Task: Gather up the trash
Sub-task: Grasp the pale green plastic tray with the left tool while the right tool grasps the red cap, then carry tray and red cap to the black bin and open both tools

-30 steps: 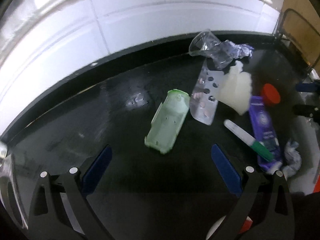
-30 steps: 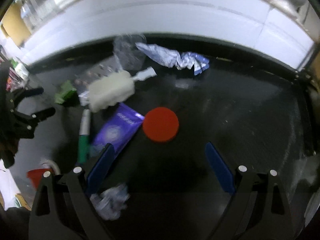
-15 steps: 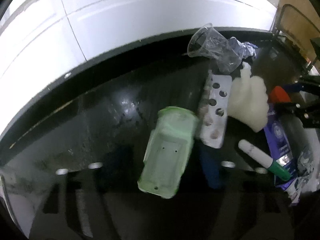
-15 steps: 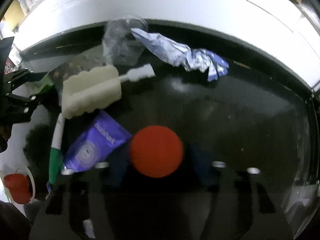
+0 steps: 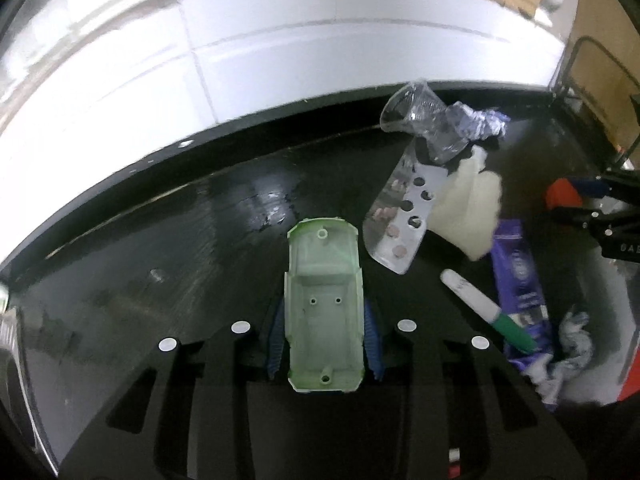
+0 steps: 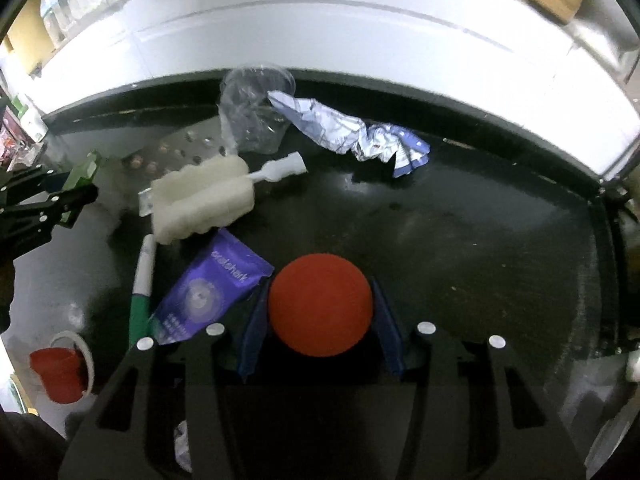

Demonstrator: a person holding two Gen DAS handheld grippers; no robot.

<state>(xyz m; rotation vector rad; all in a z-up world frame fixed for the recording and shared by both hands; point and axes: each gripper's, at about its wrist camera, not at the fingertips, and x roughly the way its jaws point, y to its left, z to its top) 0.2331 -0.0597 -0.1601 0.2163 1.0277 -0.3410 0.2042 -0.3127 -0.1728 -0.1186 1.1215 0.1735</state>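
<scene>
My left gripper [image 5: 324,336] is shut on a pale green plastic tray [image 5: 322,300] that lies on the black counter [image 5: 180,272]. My right gripper [image 6: 320,332] is shut on a round red lid [image 6: 320,304]. Between them lie a clear plastic cup [image 6: 252,116], a crumpled foil wrapper [image 6: 352,136], a blister pack [image 5: 400,216], a white sponge brush [image 6: 204,200], a purple sachet [image 6: 212,288] and a green-capped marker [image 6: 142,280]. The right gripper shows at the right of the left wrist view [image 5: 580,204].
A white tiled wall [image 5: 280,48] runs behind the counter. A crumpled tissue [image 5: 568,344] lies at the counter's front edge. A red container with a white rim [image 6: 60,368] stands below the front edge at left. A metal rack [image 5: 592,92] stands at the far right.
Both grippers moved forward and closed: the left one onto the green tray, the right one onto the red lid. One second ago both were open, short of these objects.
</scene>
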